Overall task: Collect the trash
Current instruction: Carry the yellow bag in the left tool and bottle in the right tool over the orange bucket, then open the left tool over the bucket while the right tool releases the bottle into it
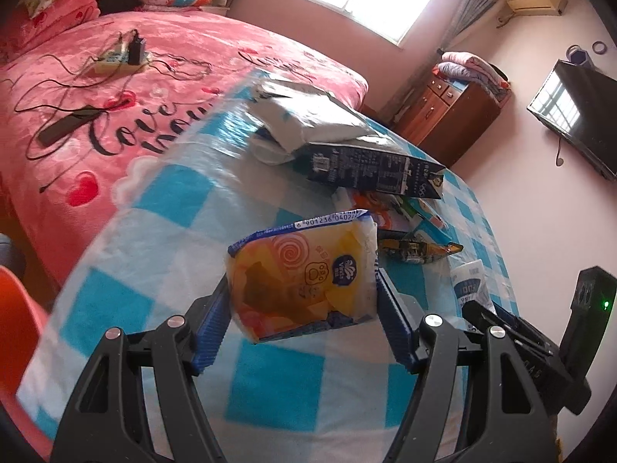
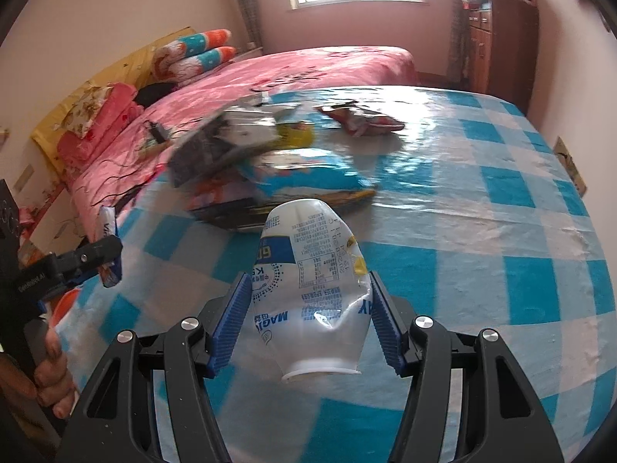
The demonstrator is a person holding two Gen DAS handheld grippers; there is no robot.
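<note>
The near part of the checked counter [image 2: 501, 270] is bare, up to its right edge. The left tongs [image 1: 300, 289] pinch a yellow wrapper [image 1: 304, 277]; the right tongs [image 2: 306, 301] pinch a crushed white cup [image 2: 308, 301]. Farther lies a trash pile [image 2: 270, 162], then the pink bed [image 1: 135, 88].
</note>
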